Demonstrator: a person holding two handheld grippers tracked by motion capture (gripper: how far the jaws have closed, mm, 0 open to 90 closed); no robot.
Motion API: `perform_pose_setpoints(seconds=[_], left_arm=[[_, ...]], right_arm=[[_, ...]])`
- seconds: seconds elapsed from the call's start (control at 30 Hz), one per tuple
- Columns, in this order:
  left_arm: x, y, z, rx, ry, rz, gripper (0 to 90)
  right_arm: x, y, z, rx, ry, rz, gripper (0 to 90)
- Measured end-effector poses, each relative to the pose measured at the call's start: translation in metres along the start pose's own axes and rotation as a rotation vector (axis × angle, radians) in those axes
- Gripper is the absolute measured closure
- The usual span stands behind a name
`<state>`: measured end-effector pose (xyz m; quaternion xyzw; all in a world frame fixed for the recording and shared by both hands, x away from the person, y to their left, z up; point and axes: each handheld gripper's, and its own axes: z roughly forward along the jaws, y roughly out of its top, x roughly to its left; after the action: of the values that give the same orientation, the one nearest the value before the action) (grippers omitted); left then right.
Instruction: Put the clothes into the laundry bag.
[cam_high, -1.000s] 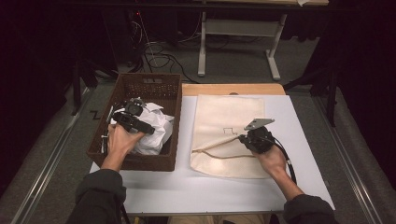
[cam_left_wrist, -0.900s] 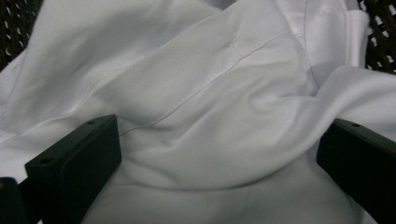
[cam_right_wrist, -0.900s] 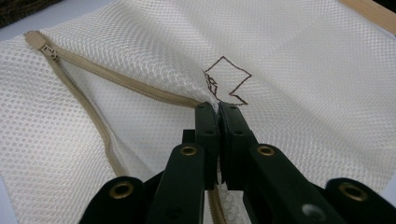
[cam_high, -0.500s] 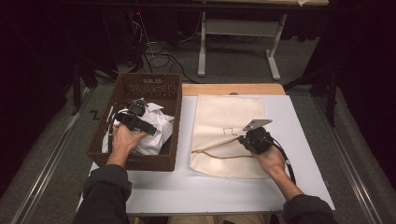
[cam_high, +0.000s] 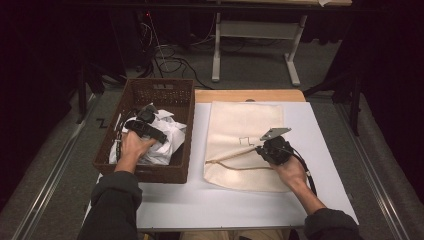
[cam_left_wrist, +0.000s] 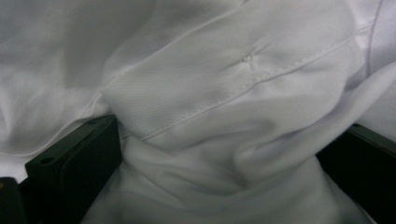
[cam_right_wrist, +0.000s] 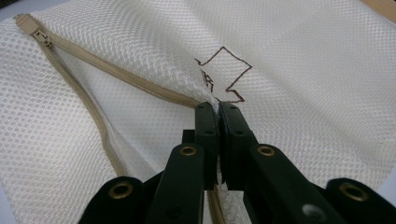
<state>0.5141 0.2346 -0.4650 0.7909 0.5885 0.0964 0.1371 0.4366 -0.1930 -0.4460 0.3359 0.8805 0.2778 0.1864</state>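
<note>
Working with a white garment (cam_high: 162, 137), crumpled in a brown woven basket (cam_high: 165, 90) at the left of the table (cam_high: 200, 205). Looks like thin woven cotton with stitched seams (cam_left_wrist: 224, 93): light, soft and limp, nothing fragile. Likely to sag and trail once lifted, and to snag on the basket's weave. Best taken by a thick fold or a seamed edge, where doubled cloth gives the pads something to bite. A single smooth layer is apt to slip out.

Left gripper (cam_high: 146, 125) pushed down into the heap, jaws wide apart, a fat roll of cloth bulging up between them. Not yet pinched, as far as can be seen. Good place to close: right on that roll, across the seam.

To the right of the basket, flat on the table, a cream mesh bag (cam_high: 245, 125), zip (cam_right_wrist: 116, 70) open along its near part. Also light and floppy, with an open weave that grips well but stretches. Right gripper (cam_high: 260, 146) clamped tight (cam_right_wrist: 217, 108) on the upper edge of the mouth beside the zip tape, just below a small brown embroidered mark (cam_right_wrist: 224, 74). Sensible hold, on the stiffest part of the bag. Needs lifting to gape the mouth for the garment.
</note>
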Motion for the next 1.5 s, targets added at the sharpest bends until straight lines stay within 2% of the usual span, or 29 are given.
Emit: perform_pose_setpoints(seconds=[0.1,0.2,0.3,0.47,0.57,0.63,0.87,0.97,1.13,1.17,1.33,1.5], left_arm=[[0.002,0.001,0.005,0.006,-0.008,-0.004,0.5],[-0.003,0.001,0.008,0.027,0.014,0.028,0.0],[-0.005,0.000,0.009,0.035,0.015,0.042,0.0],[-0.012,-0.001,0.012,0.054,0.040,0.083,0.0],[-0.020,-0.003,0.015,0.066,0.090,0.128,0.0],[-0.024,-0.004,0.017,0.067,0.114,0.136,0.0],[-0.025,-0.005,0.018,0.069,0.113,0.134,0.0],[-0.020,-0.005,0.020,0.065,0.089,0.125,0.2],[-0.021,-0.002,0.024,0.076,0.120,0.114,3.1],[-0.021,-0.002,0.023,0.075,0.121,0.110,3.6],[-0.022,-0.002,0.022,0.072,0.123,0.113,8.7],[-0.025,0.001,0.019,0.081,0.146,0.097,20.9]], right_arm=[[-0.001,0.000,0.001,0.004,0.000,0.002,88.0],[-0.001,-0.001,0.003,0.006,0.002,0.001,87.9],[0.000,0.000,0.003,0.006,0.002,0.000,87.9],[-0.002,-0.001,0.003,0.001,0.008,-0.002,87.9],[-0.002,0.000,0.004,0.003,0.011,-0.003,87.9],[-0.002,0.000,0.004,0.004,0.009,-0.002,87.9],[-0.002,0.000,0.003,0.006,0.010,-0.006,87.9],[-0.002,0.000,0.004,0.011,0.009,-0.008,87.9],[-0.001,0.000,0.002,0.015,0.012,-0.012,87.9],[-0.001,0.000,0.000,0.016,0.017,-0.001,87.9],[-0.007,-0.002,-0.006,0.011,0.013,0.019,87.9],[-0.010,-0.004,-0.006,0.005,0.018,0.030,88.0]])
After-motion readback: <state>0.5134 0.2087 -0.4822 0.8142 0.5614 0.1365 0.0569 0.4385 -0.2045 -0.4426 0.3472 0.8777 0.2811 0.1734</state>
